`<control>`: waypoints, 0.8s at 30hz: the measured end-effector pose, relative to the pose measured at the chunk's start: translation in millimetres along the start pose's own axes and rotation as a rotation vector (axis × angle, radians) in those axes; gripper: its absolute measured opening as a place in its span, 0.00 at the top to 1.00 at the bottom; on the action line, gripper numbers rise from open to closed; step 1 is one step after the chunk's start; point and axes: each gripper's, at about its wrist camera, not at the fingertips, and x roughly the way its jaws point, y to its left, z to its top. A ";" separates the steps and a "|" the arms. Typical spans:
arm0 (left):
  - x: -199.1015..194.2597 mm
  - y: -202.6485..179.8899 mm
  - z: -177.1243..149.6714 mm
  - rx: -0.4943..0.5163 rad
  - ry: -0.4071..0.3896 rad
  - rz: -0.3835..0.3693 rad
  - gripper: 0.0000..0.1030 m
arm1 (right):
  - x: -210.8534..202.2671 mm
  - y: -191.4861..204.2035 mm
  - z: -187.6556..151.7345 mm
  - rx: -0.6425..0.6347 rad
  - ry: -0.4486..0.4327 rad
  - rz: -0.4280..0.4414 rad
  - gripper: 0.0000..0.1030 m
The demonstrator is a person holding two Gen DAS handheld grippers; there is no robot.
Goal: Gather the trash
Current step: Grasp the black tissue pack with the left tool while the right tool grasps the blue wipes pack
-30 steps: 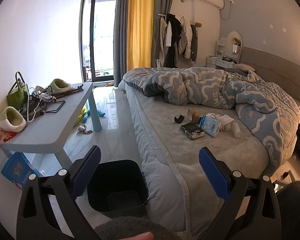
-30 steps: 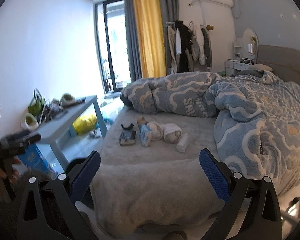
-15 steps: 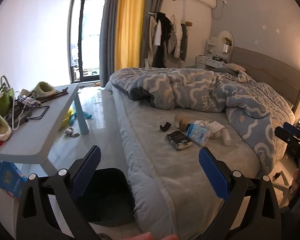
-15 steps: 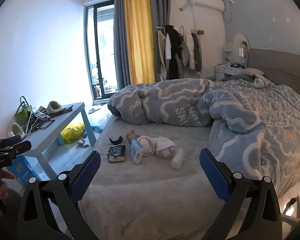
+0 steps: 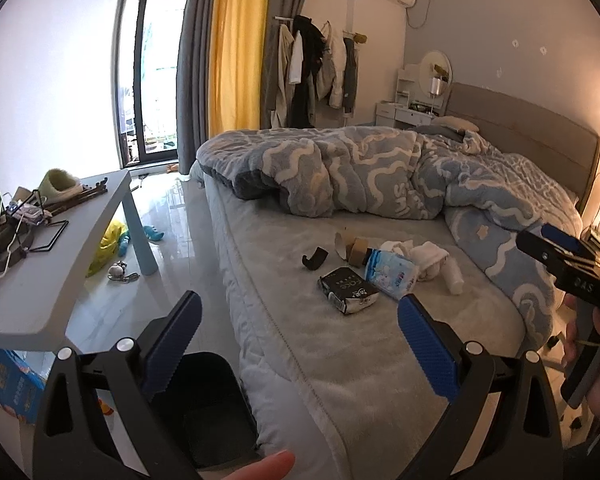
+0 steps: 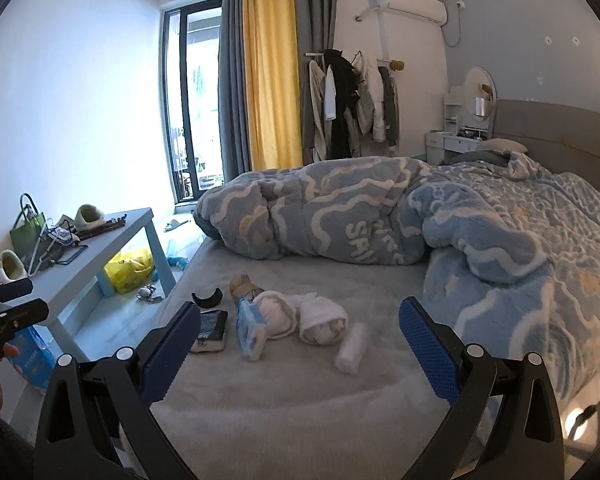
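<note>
We held both tools empty, pads spread wide: left gripper [image 5: 298,334], right gripper [image 6: 300,340]. The trash lay clustered mid-frame on the bed [image 6: 284,384]: a black curved scrap [image 6: 207,298], a black wrapper [image 6: 211,330], a blue-and-white tissue pack [image 6: 251,332], wadded white tissues [image 6: 300,318] and a small white roll [image 6: 352,347]. In the right wrist view the cluster sat ahead, just above and between the pads, its row running left to right across frame. We judged the right gripper nearer. The black bin [image 5: 204,404] stood at lower left of the left view, beside the bed.
</note>
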 end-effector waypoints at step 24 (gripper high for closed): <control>117.1 -28.0 -5.6 0.068 0.174 -0.096 0.12 | 100.8 -1.4 -7.5 0.098 0.180 0.242 0.12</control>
